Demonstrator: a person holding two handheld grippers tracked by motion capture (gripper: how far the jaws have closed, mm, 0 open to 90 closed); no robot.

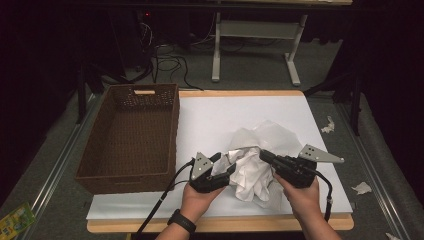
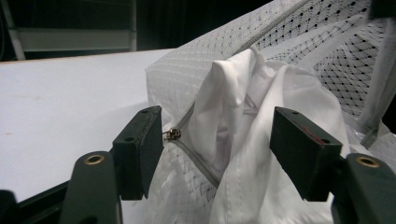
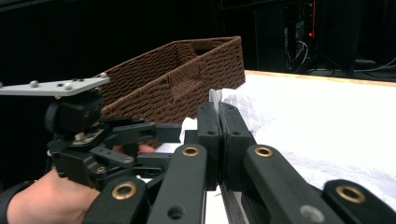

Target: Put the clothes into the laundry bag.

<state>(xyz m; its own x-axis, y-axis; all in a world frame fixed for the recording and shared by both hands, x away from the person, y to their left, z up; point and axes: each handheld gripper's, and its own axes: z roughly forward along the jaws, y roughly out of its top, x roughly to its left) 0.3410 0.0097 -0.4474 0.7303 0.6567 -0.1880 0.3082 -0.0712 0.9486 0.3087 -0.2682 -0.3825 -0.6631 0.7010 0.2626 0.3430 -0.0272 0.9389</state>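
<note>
The white mesh laundry bag (image 1: pixel 260 150) lies crumpled on the worktop (image 1: pixel 210 120), between the two grippers and touching both. A white cloth (image 2: pixel 243 112) bulges out of its unzipped mouth, and the grey zipper with its small metal pull (image 2: pixel 172 134) sits just beside the left gripper's (image 2: pixel 219 149) near finger. That gripper's fingers (image 2: pixel 140 149) stand apart, roughly half open, with the cloth and the bag's mouth between them; the pads do not press on either. No earlier picture bears on them, so only that gap is told. The right gripper (image 3: pixel 219 135) has its fingers (image 3: pixel 208 140) closed tight on a thin edge of the bag's mesh, at the bag's far side from the left gripper. A brown wicker basket (image 1: pixel 131 135) stands beyond the left gripper, well apart from the bag.
</note>
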